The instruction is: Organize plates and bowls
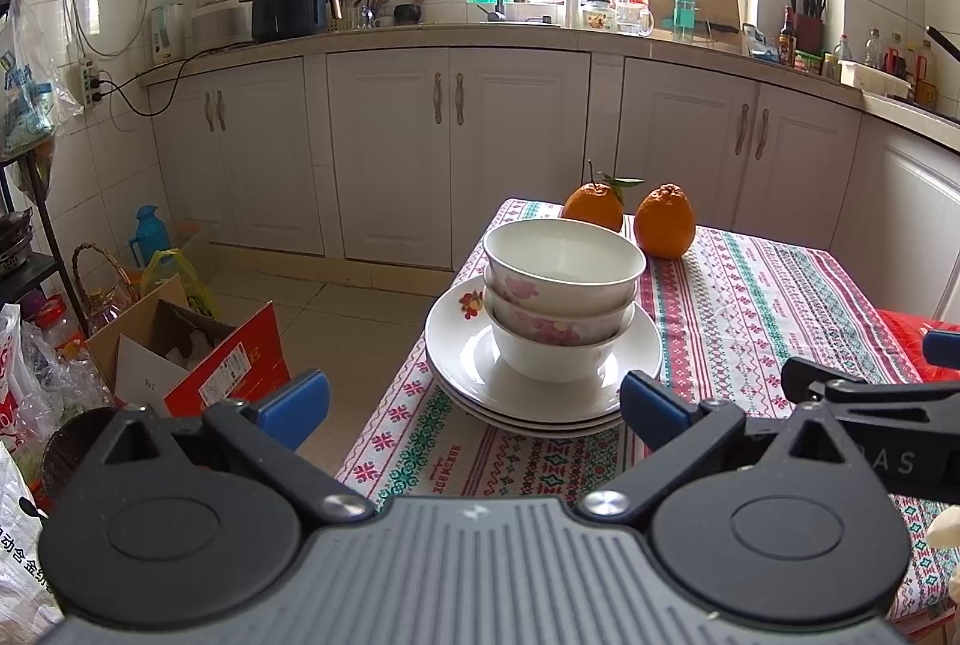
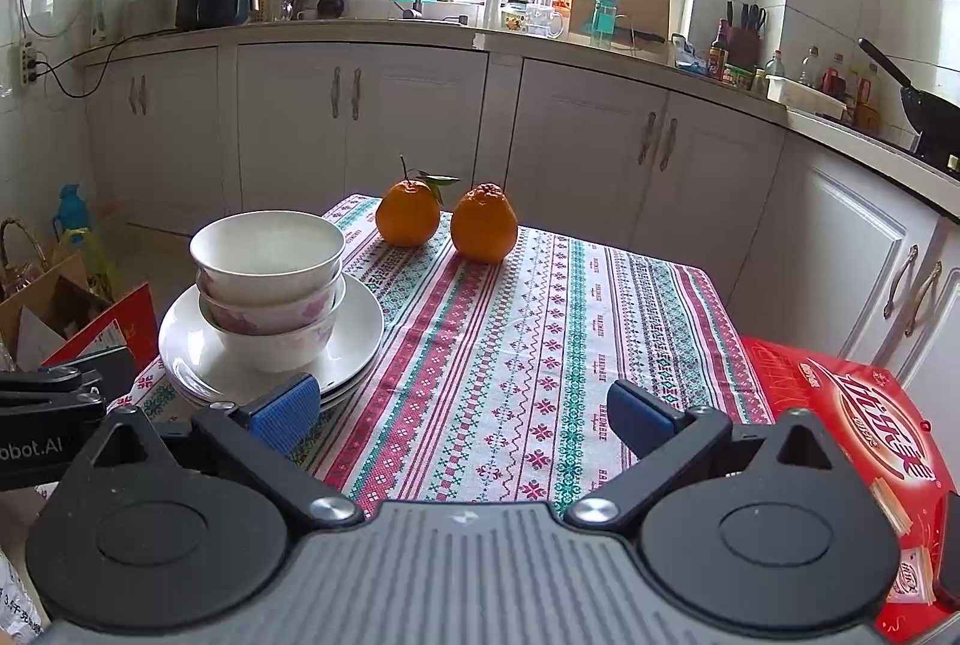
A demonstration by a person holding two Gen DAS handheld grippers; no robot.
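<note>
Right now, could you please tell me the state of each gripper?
Left gripper: open, holding nothing.
Right gripper: open, holding nothing.

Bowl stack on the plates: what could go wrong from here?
1. The three nested bowls sit tilted on the plates; a bump could topple them.
2. The plates sit near the table's left edge; a push could send them off.
3. The left gripper, fingers open, is close; the right gripper is beside it, so they could collide.
</note>
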